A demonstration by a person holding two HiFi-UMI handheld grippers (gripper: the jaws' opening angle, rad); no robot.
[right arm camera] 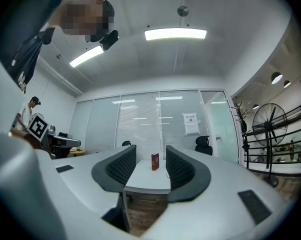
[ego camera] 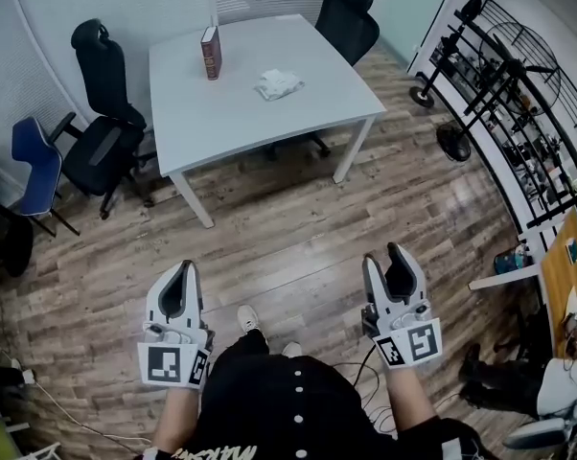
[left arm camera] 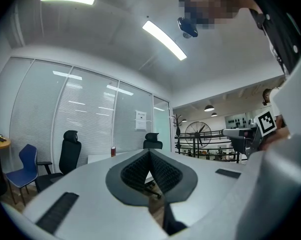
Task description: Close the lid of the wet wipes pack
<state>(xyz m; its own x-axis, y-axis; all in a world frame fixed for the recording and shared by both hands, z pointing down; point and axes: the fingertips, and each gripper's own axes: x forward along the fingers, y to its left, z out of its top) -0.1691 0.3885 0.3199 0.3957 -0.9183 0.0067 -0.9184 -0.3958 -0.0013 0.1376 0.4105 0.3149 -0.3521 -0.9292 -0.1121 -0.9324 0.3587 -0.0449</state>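
The wet wipes pack (ego camera: 278, 84), white and crumpled-looking, lies on the white table (ego camera: 298, 123) far ahead of me; I cannot tell how its lid stands. Beside it a dark red box (ego camera: 211, 53) stands upright. Both grippers are held low at the person's waist, well short of the table. My left gripper (ego camera: 186, 268) has its jaws together, and in the left gripper view (left arm camera: 149, 152) the pads meet with nothing between them. My right gripper (ego camera: 384, 255) stands open and empty; the right gripper view (right arm camera: 150, 153) frames the table (right arm camera: 148, 179) and red box (right arm camera: 155, 161) between its fingers.
A strip of wooden floor (ego camera: 288, 247) separates me from the table. Black office chairs stand at its left (ego camera: 102, 113) and far side (ego camera: 348, 17), and a blue chair (ego camera: 34, 161) further left. A floor fan (ego camera: 519, 65) and metal rack line the right.
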